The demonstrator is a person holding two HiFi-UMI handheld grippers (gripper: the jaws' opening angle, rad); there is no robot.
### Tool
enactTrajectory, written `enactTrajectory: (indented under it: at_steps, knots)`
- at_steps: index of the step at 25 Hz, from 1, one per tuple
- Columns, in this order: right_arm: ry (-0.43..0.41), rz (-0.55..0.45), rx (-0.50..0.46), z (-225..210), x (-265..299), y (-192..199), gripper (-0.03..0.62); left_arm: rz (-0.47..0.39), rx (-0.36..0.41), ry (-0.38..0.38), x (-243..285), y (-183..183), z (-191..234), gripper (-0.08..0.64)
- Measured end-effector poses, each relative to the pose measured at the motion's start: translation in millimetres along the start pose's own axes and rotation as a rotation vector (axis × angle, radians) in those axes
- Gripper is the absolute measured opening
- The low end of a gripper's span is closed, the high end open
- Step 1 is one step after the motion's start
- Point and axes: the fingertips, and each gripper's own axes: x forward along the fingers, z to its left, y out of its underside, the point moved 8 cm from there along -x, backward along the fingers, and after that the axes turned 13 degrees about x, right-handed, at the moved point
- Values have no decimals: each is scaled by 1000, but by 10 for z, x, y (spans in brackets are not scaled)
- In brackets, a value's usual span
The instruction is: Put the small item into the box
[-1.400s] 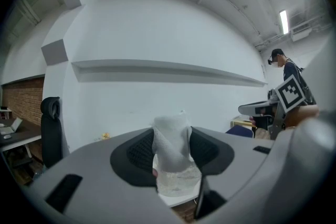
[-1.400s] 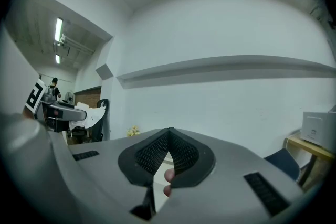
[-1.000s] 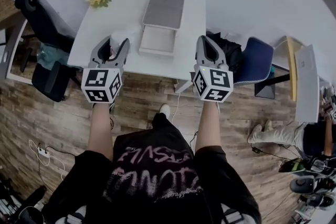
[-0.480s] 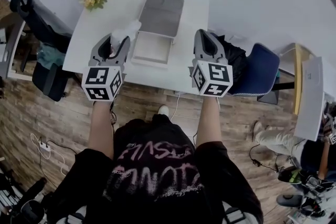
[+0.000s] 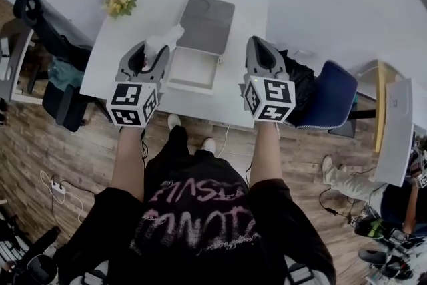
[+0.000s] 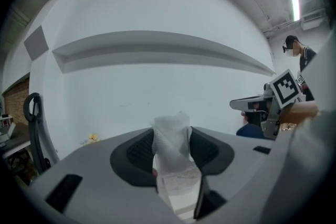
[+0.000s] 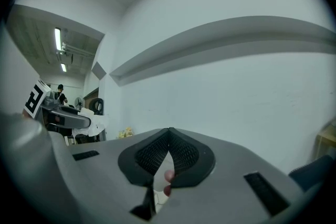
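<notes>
Pinching a white item (image 6: 171,140), the left gripper (image 5: 149,53) is held forward beside the box (image 5: 193,70). Right gripper (image 5: 261,49) is held parallel, jaws pressed together.

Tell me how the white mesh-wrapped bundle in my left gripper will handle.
Probably soft: the white mesh-wrapped bundle creases where the jaws pinch it. Likely light and floppy, its loose top sticking out unsupported. Unlikely to roll, being lumpy.

Yellow flowers (image 5: 119,1) at far-left corner of the white table (image 5: 103,62). Black chair (image 5: 57,43) off my left, blue chair (image 5: 331,95) right, wood floor (image 5: 73,157) underneath.
</notes>
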Motion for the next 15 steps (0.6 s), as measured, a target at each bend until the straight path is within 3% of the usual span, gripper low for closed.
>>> enactTrajectory:
  at_steps: [15]
  knots:
    - [55,-1,3,-99,271,-26,11,-2,25,119,505,18,58,183]
